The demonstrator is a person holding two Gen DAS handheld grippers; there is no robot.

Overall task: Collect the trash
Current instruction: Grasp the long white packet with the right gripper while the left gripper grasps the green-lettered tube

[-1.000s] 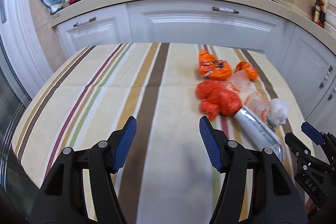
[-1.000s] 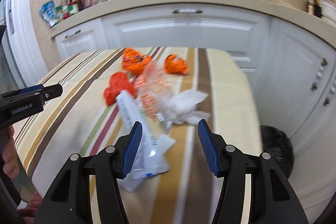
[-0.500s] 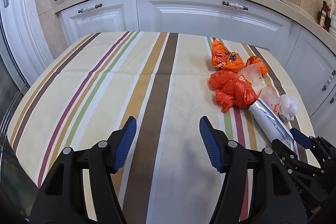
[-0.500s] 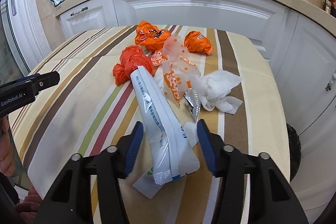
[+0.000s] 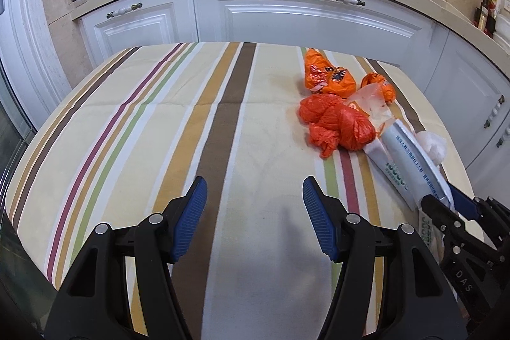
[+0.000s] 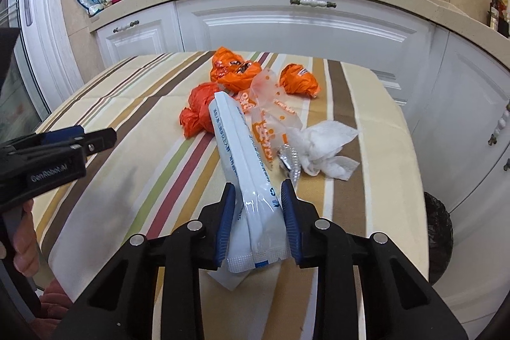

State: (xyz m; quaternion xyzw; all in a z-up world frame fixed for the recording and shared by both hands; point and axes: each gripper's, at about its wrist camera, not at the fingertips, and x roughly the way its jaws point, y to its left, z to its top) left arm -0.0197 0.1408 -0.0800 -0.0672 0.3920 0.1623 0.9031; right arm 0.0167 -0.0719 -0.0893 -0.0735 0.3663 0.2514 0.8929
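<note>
Trash pile on the striped worktop point(image 5: 134, 123), right claw point(image 6: 258, 206) on the white packet point(image 6: 242, 155).

Right claw's blue pads press both sides of the long white packet's near end; the packet runs toward 12 o'clock, its far end against the crumpled red-orange bag point(image 6: 197, 110). At 1 o'clock of that claw lie a clear wrapper with orange print point(image 6: 267, 117), a crumpled white tissue point(image 6: 322, 145) and a small foil scrap point(image 6: 288, 158); farther off sit two orange wrappers point(image 6: 234, 72) point(image 6: 299, 80). Left claw point(image 5: 255, 212) hangs wide open, gripping nothing, over bare cloth, with the pile at its 2 o'clock. A black-lined bin point(image 6: 438, 231) stands on the floor at 3 o'clock of the worktop's edge.
</note>
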